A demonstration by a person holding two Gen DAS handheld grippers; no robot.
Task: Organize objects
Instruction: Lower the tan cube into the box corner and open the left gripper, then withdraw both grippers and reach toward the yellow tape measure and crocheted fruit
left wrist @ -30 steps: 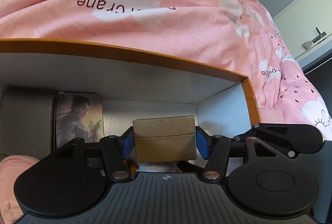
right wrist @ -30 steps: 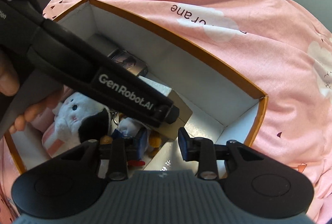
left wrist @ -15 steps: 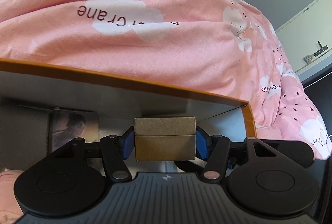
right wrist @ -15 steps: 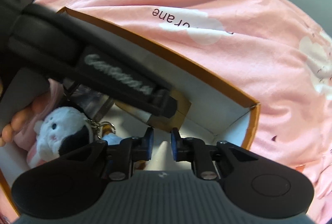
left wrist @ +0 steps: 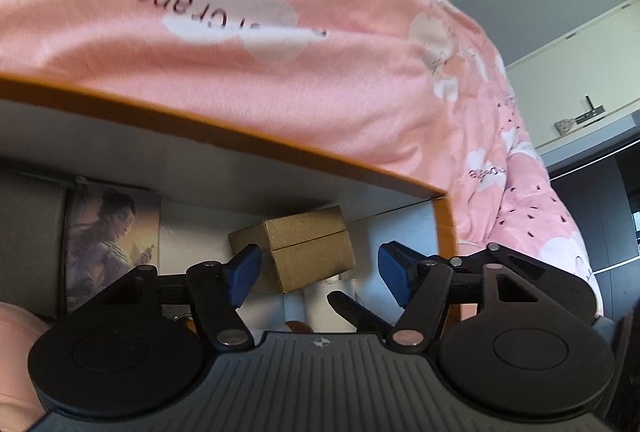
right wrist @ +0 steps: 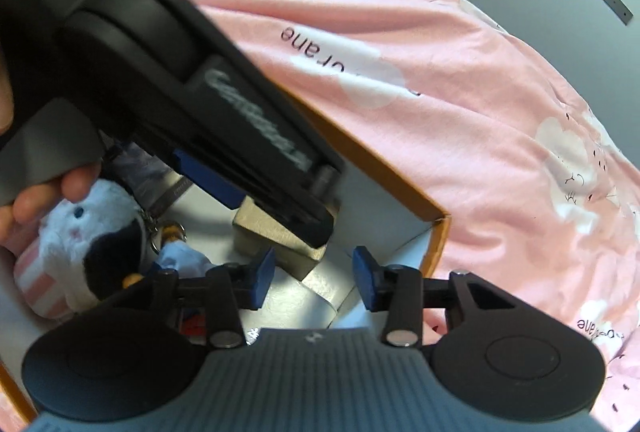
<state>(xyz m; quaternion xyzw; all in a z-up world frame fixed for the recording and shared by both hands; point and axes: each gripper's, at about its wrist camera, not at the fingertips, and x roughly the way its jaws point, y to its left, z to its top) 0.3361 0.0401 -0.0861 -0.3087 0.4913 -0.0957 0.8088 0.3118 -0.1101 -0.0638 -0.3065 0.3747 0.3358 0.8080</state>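
A small gold-brown box (left wrist: 306,246) lies tilted inside the orange-rimmed storage box (left wrist: 240,139), near its far right corner. My left gripper (left wrist: 318,278) is open and empty just in front of the gold box, which sits free between and beyond its blue pads. In the right wrist view the left gripper's body (right wrist: 224,119) crosses above the gold box (right wrist: 280,246) and hides most of it. My right gripper (right wrist: 314,278) is open and empty over the storage box corner (right wrist: 438,228).
Inside the storage box are an illustrated book (left wrist: 110,236) standing at the left, a white and black plush toy (right wrist: 92,232) with a keyring, and a silvery flat item (right wrist: 316,286). The storage box rests on a pink cloud-print duvet (right wrist: 460,103).
My left gripper has opened and let go of the gold box, which now lies tilted in the storage box. My right gripper closed partway, then opened wide again.
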